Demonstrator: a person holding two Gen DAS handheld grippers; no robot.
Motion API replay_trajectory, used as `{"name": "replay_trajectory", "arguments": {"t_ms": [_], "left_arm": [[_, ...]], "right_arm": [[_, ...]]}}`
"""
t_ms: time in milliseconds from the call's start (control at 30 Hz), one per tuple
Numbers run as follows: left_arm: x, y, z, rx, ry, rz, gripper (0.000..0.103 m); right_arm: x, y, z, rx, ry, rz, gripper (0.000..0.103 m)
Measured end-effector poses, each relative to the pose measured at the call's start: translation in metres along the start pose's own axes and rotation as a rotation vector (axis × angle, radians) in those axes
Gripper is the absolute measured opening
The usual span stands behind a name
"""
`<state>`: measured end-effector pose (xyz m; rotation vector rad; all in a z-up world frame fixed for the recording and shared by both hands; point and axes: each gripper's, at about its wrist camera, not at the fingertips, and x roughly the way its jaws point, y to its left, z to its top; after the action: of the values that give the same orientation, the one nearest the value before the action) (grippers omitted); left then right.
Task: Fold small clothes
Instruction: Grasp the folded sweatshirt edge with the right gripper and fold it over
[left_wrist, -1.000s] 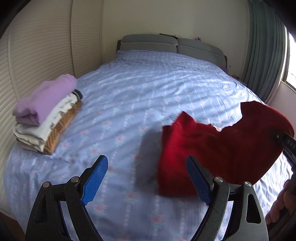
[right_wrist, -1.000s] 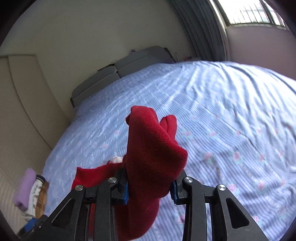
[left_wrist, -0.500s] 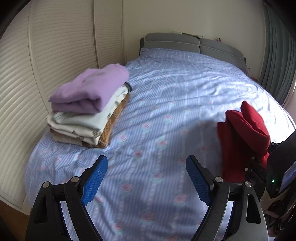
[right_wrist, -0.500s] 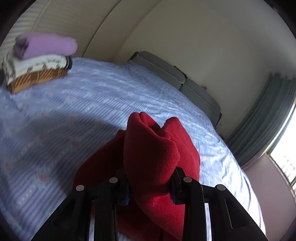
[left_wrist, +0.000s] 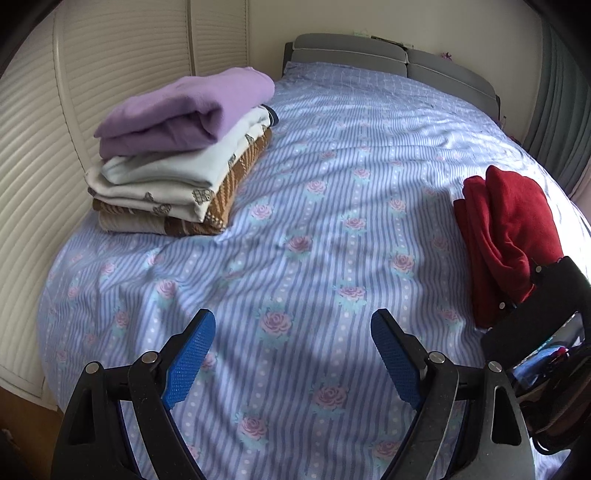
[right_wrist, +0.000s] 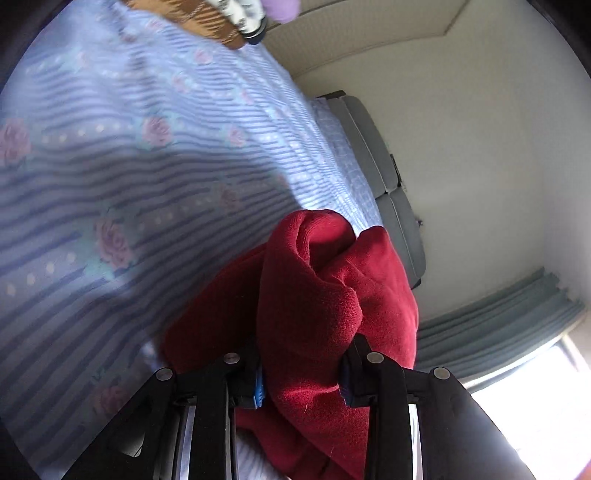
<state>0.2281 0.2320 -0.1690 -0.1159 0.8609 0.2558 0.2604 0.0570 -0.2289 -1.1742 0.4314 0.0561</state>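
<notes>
Only leftward: folded stack (left_wrist: 181, 155), empty left claw (left_wrist: 291, 354).

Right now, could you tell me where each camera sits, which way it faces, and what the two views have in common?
Left wrist: rides the left claw, above the near end of the bed, facing the headboard; its open blue fingers show, with the clothes stack far left.
Right wrist: rides the right claw, rolled sideways, facing the red garment it clamps; black arms show.
Shared: the red garment, bed, headboard and clothes stack; the left view also catches the right claw.
</notes>
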Motion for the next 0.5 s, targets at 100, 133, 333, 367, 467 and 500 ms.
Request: {"name": "replay_trajectory", "arguments": {"t_ms": [100,133,333,367,467,500], "left_arm": [[0.0,0.0,0.0,-0.009,0.001,-0.007,0.086],[-0.001,-0.001,0.001,-0.009,-0.002,-0.009,0.086],[-0.016,-0.01,0.007,0.013,-0.032,-0.017,0.086],[-0.02,-0.012,0.009,0.019,-0.041,-0.02,0.086],[-0.031,-0.022,0.013,0.043,-0.068,-0.029,0.086],[-0.035,-0.025,0.014,0.05,-0.078,-0.035,0.086]], "right_arm": [[-0.001,-0.004,0.002,0.011,0.009,0.01,0.033],[-0.002,-0.007,0.002,0.018,0.011,0.006,0.032],[-0.012,-0.027,0.005,0.08,0.003,-0.009,0.046],[-0.016,-0.032,0.004,0.095,0.002,0.008,0.046],[-0.027,-0.046,0.002,0.13,-0.014,0.02,0.048],[-0.03,-0.049,0.0,0.143,-0.021,0.022,0.049]]}}
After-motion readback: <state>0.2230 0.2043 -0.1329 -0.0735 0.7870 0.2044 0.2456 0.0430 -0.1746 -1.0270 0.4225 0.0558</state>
